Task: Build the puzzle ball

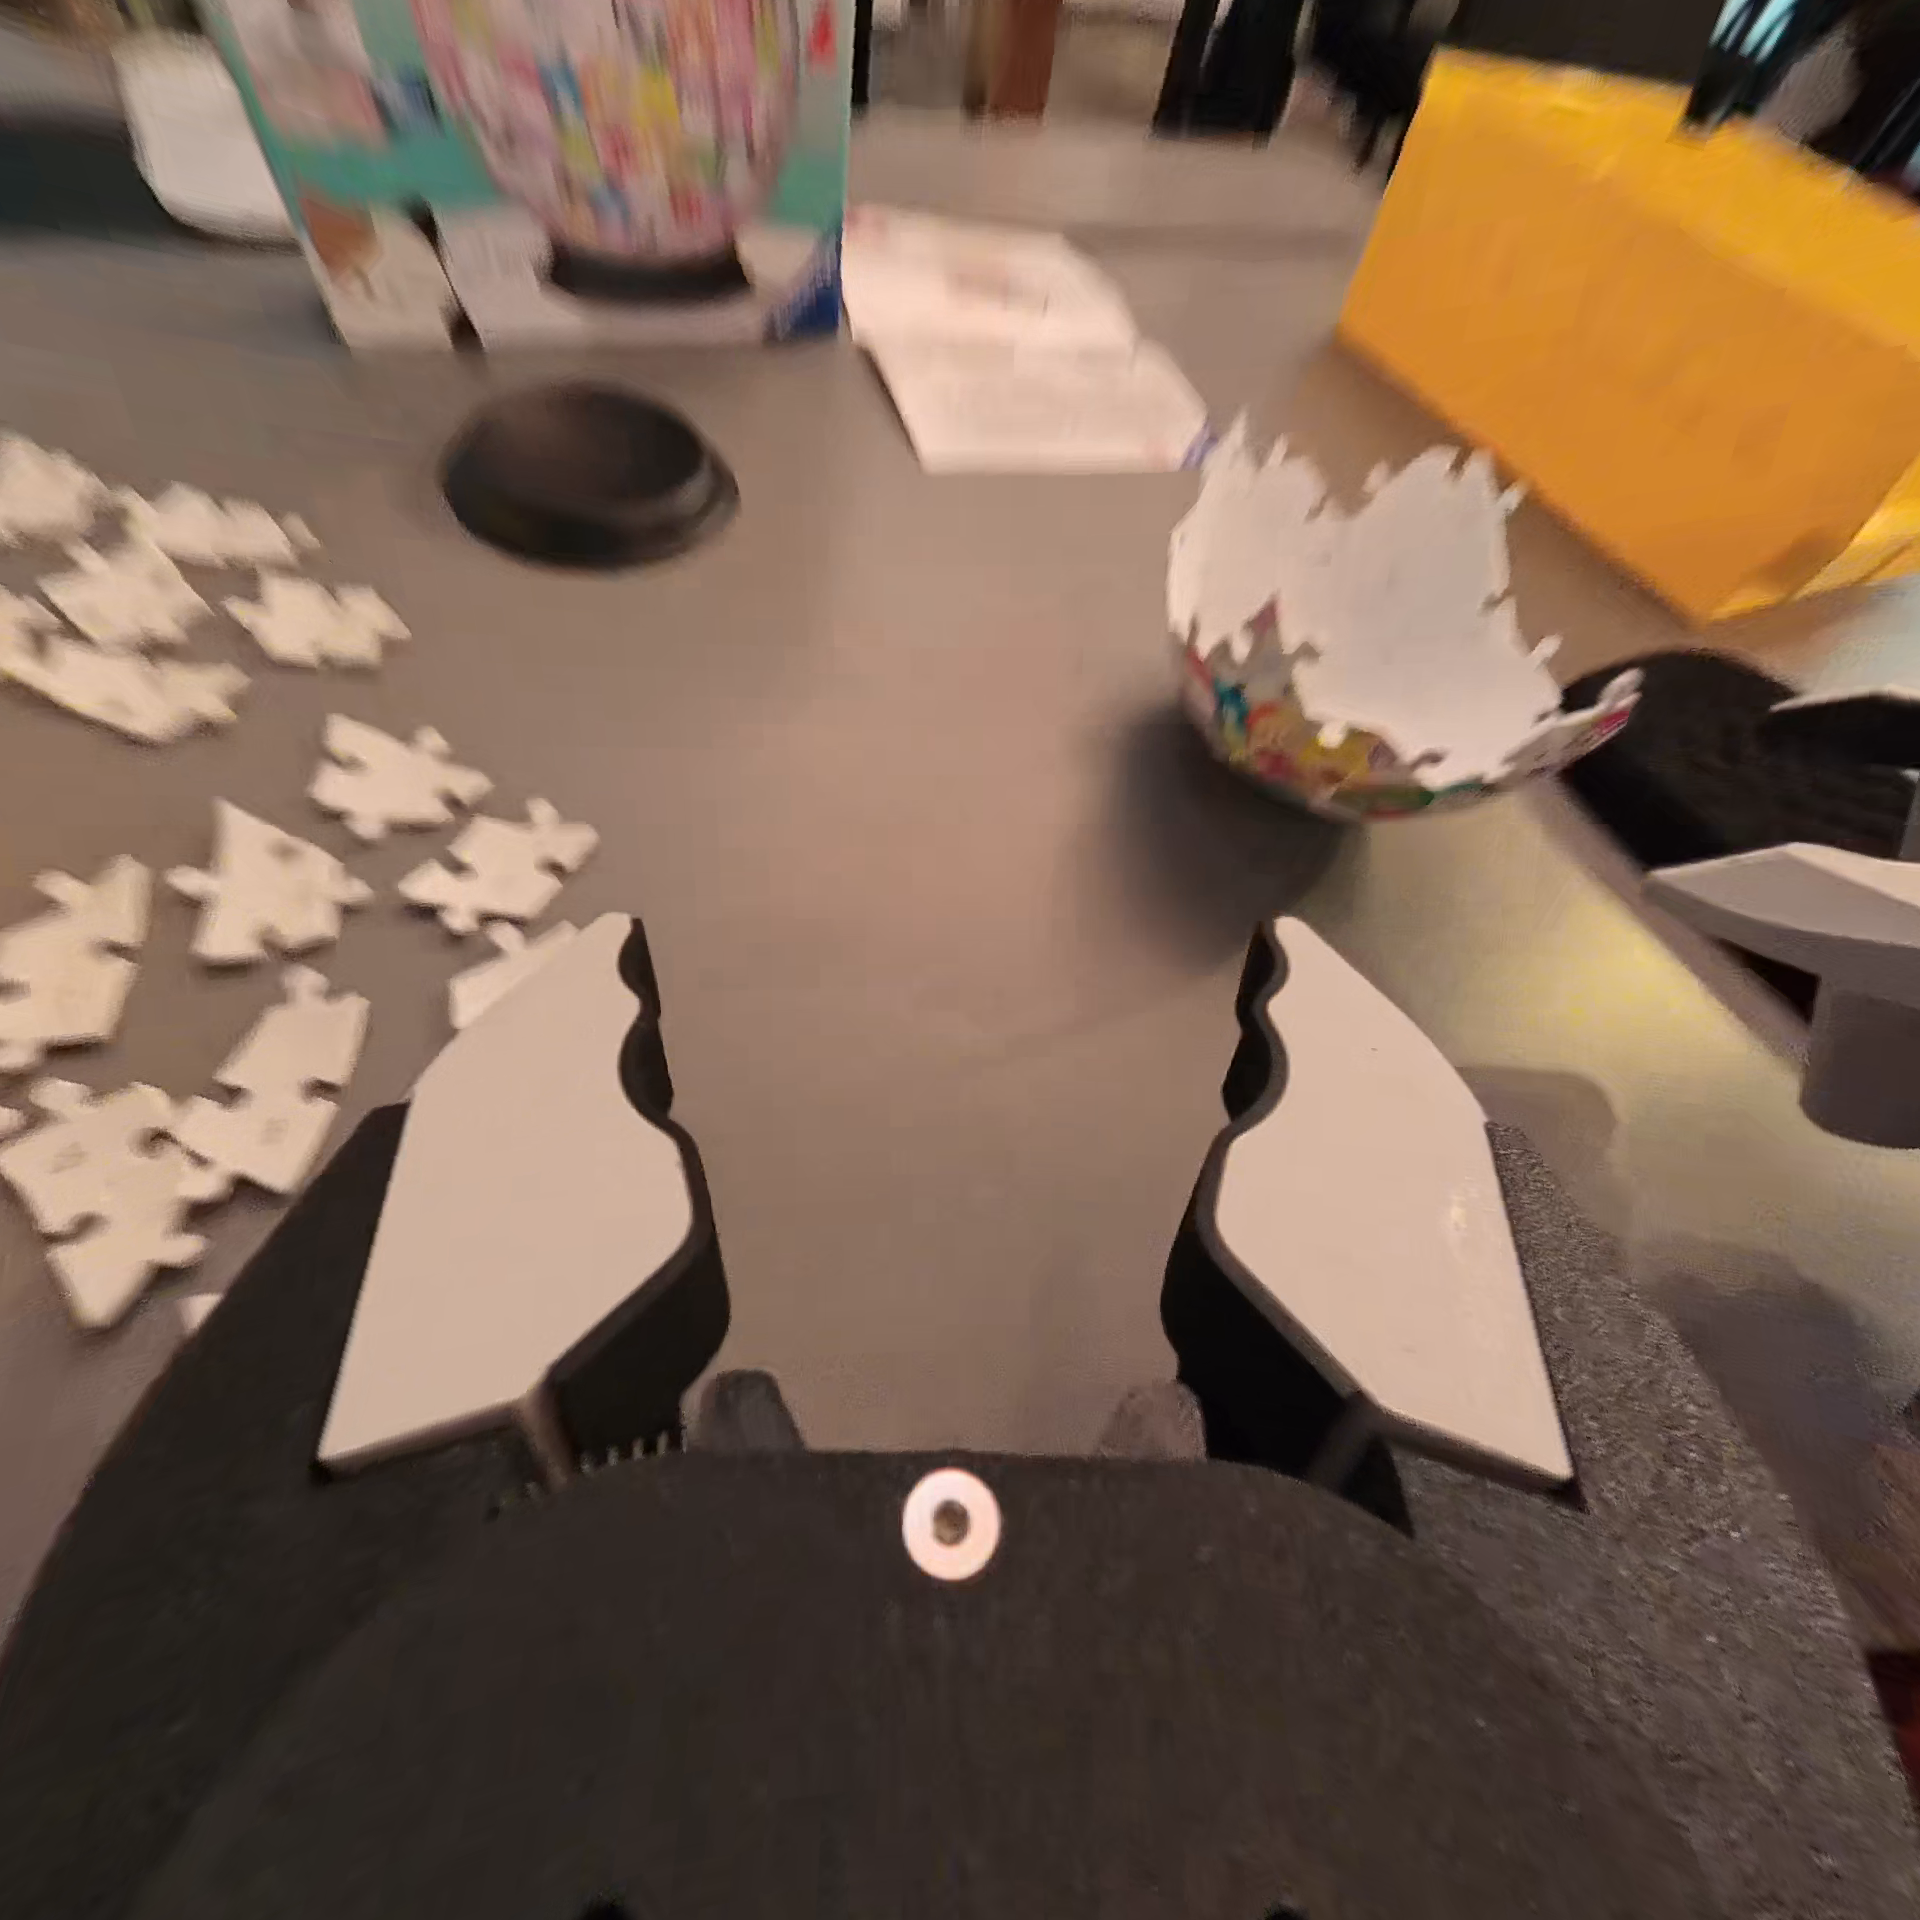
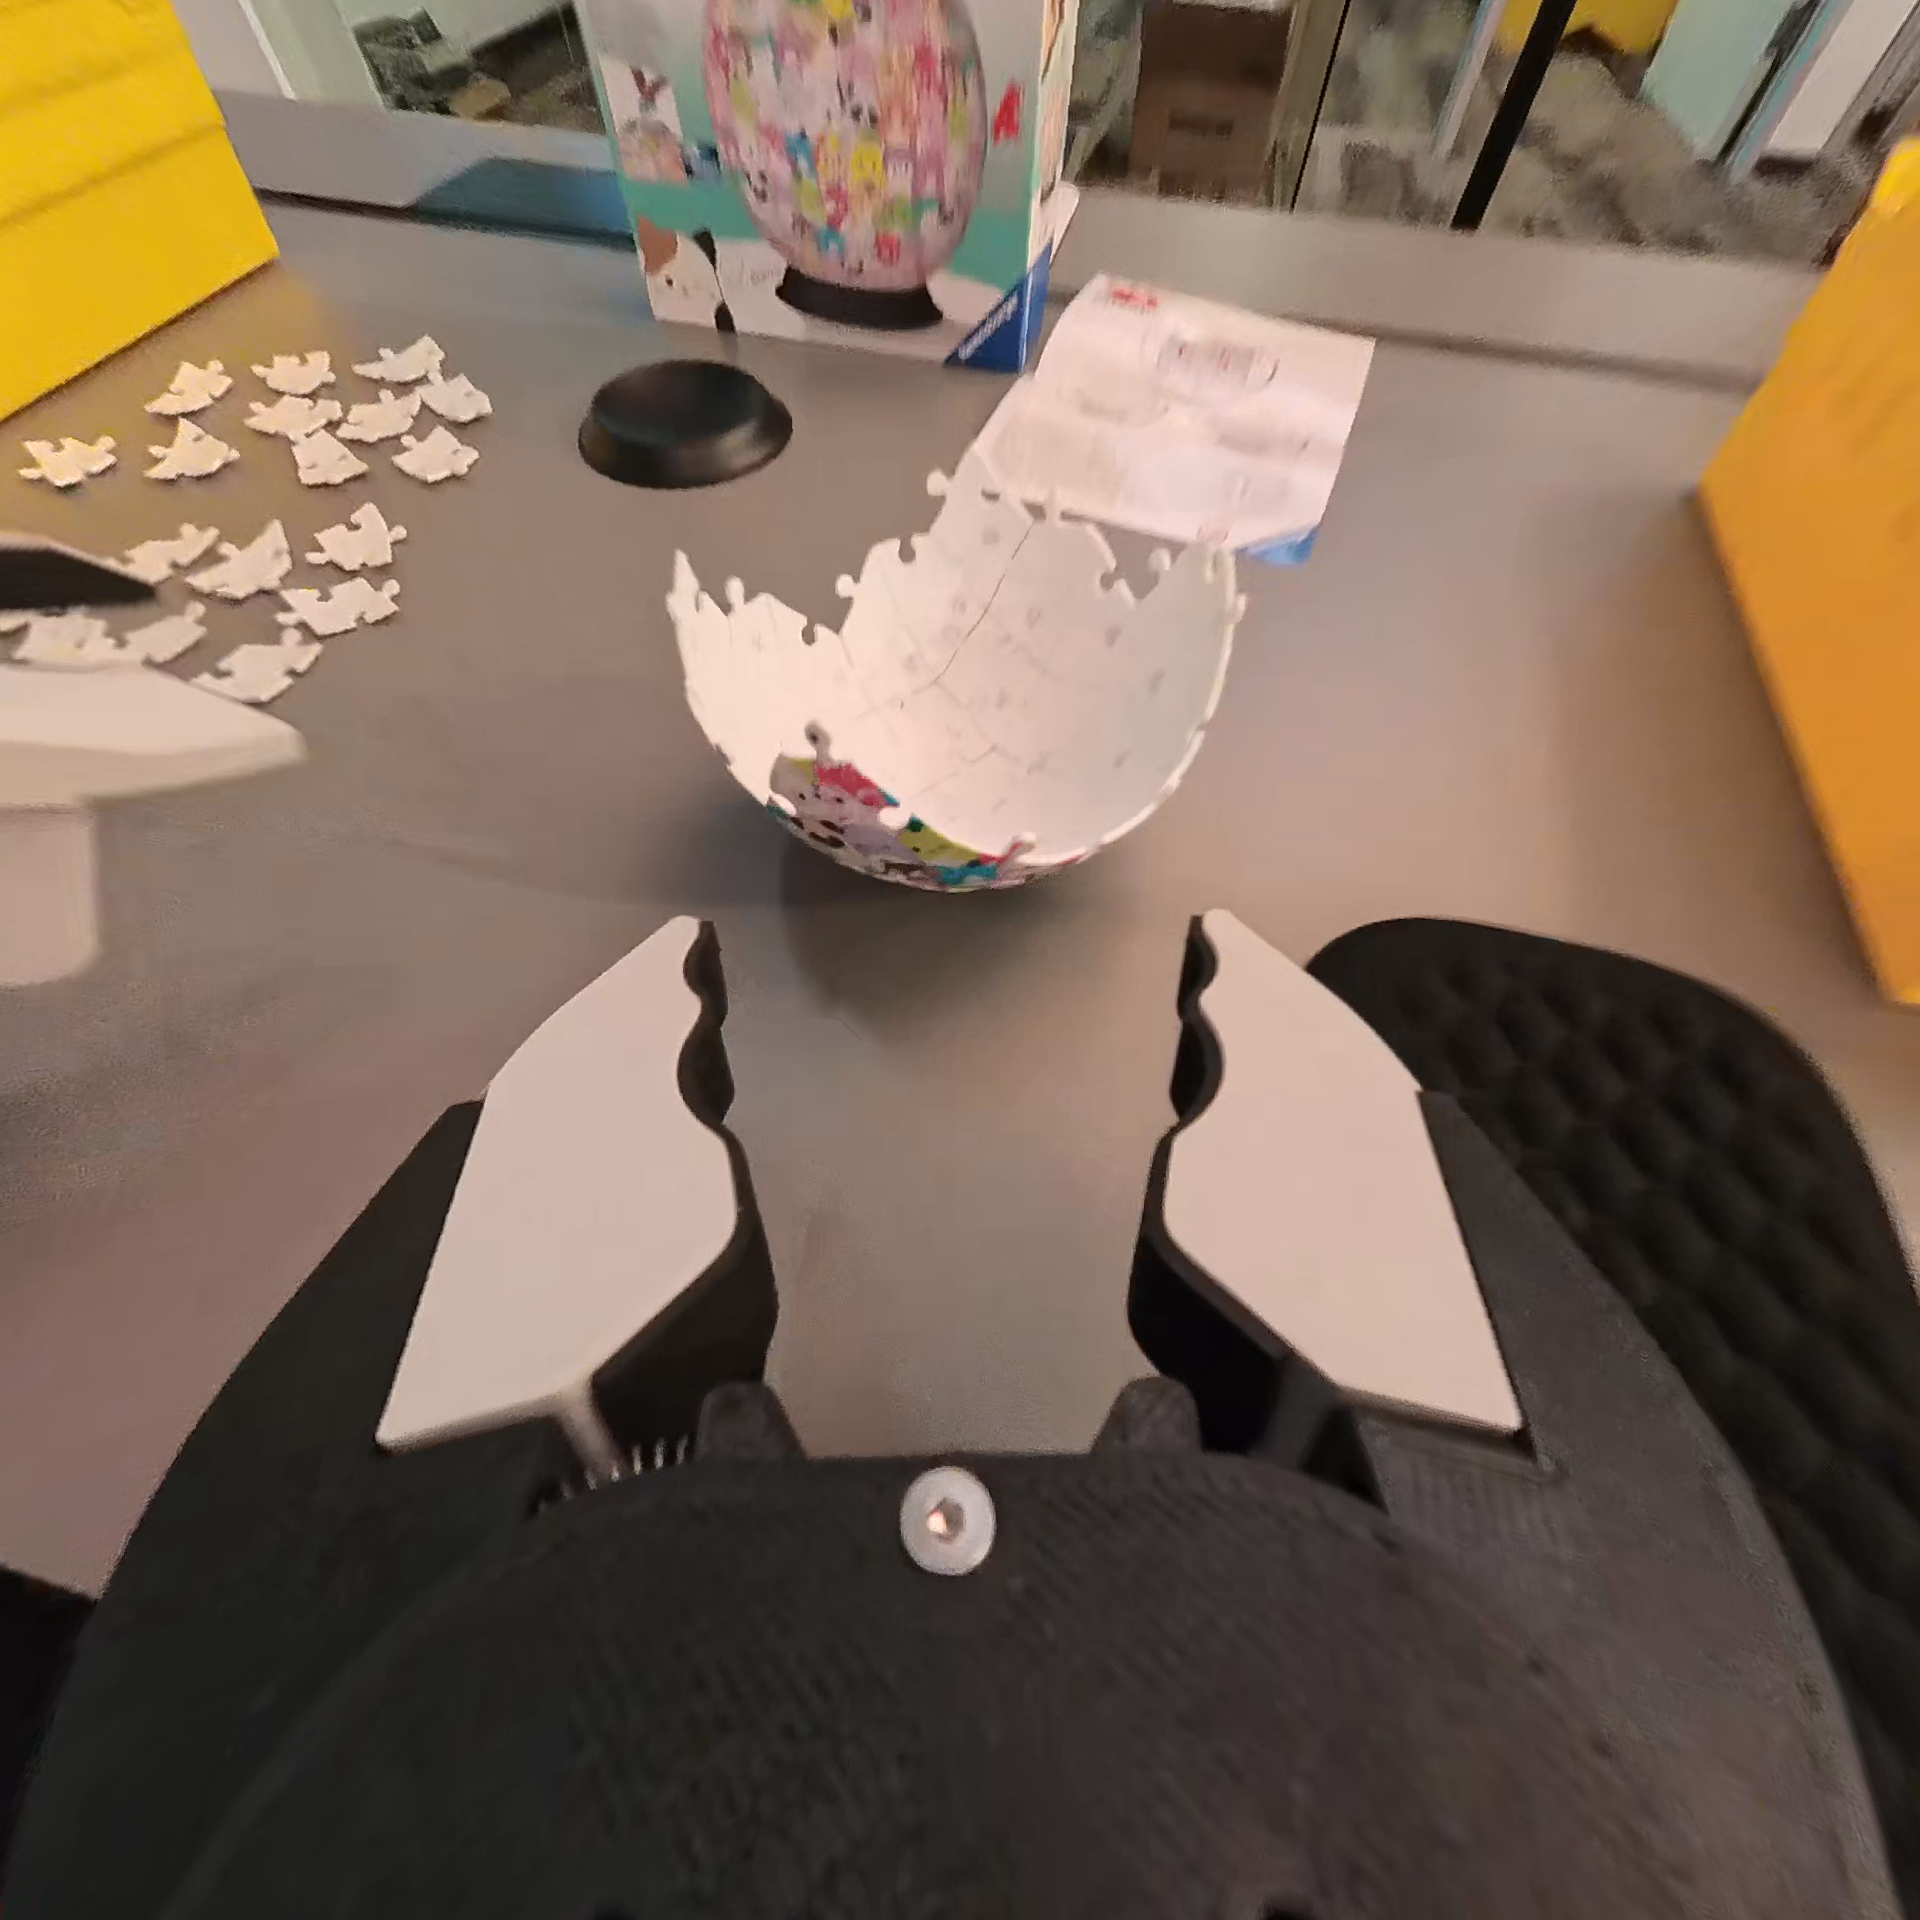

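Observation:
A half-built puzzle ball [image 2: 966, 717], white inside and coloured outside, rests like an open bowl on the grey table [image 2: 468, 831]; it also shows in the left wrist view [image 1: 1371, 665] at the right. Several loose white pieces [image 1: 260, 894] lie face down at the left, also seen in the right wrist view [image 2: 312, 436]. My left gripper [image 1: 948, 956] is open and empty above bare table, right of the pieces. My right gripper [image 2: 948, 940] is open and empty just in front of the ball. A black round stand [image 2: 686, 421] sits behind.
The puzzle box [image 2: 842, 177] stands at the back with a folded instruction sheet [image 2: 1184, 416] beside it. Yellow boxes [image 1: 1621, 332] stand at the sides. A black textured pad [image 2: 1621, 1143] lies at the right. The other gripper's fingers [image 2: 125, 727] show at the left edge.

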The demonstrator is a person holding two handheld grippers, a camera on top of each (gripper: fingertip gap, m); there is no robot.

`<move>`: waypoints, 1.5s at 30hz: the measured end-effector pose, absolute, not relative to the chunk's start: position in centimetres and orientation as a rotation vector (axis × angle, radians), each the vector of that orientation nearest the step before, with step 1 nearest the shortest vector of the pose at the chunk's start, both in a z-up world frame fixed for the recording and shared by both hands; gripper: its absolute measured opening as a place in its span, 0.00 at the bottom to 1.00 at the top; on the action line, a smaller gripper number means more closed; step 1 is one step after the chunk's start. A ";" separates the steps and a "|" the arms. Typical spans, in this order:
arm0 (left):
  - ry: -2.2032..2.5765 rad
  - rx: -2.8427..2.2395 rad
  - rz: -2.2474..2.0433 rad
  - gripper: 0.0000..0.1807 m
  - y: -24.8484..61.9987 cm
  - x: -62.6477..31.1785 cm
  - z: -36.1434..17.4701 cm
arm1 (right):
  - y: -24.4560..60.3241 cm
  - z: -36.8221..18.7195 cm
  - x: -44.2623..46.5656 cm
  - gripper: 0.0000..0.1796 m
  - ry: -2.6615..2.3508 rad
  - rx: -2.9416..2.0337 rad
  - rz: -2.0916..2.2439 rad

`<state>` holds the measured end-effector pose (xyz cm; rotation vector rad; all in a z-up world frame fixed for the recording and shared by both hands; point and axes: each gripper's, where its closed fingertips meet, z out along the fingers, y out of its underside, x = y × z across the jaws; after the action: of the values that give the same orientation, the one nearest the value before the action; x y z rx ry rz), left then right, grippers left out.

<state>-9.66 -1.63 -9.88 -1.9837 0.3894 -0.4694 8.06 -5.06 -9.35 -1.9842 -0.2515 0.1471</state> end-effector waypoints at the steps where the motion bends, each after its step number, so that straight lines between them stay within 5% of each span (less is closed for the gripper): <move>1: 0.384 -1.907 -0.449 0.58 -1.8 -10.3 -8.3 | -5.2 -8.7 8.3 0.48 -0.268 -1.961 0.134; 7: 0.338 -1.486 -0.365 0.52 -4.7 -16.0 0.6 | -5.8 -3.4 9.3 0.46 -0.277 -1.739 0.099; 14: 0.422 -1.567 -0.412 0.46 -5.5 -22.2 0.5 | -6.3 1.2 6.1 0.37 -0.373 -1.529 0.131; 27: 0.430 -1.643 -0.298 0.39 -5.6 -27.2 -1.6 | -7.8 -9.9 0.2 0.17 -0.625 -1.947 0.354; 38: 0.650 -1.825 -0.201 0.33 -4.1 -26.1 -5.4 | -4.8 -10.0 -11.0 0.16 -0.670 -1.897 0.542; 45: 0.600 -1.808 -0.268 0.32 -4.9 -27.3 -4.4 | -0.2 -13.2 -17.3 0.32 -0.638 -2.085 0.439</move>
<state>-27.33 -4.91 -4.41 -1.8084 0.5996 -0.2683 -17.32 -0.17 -13.24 -2.0853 -0.6378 0.4387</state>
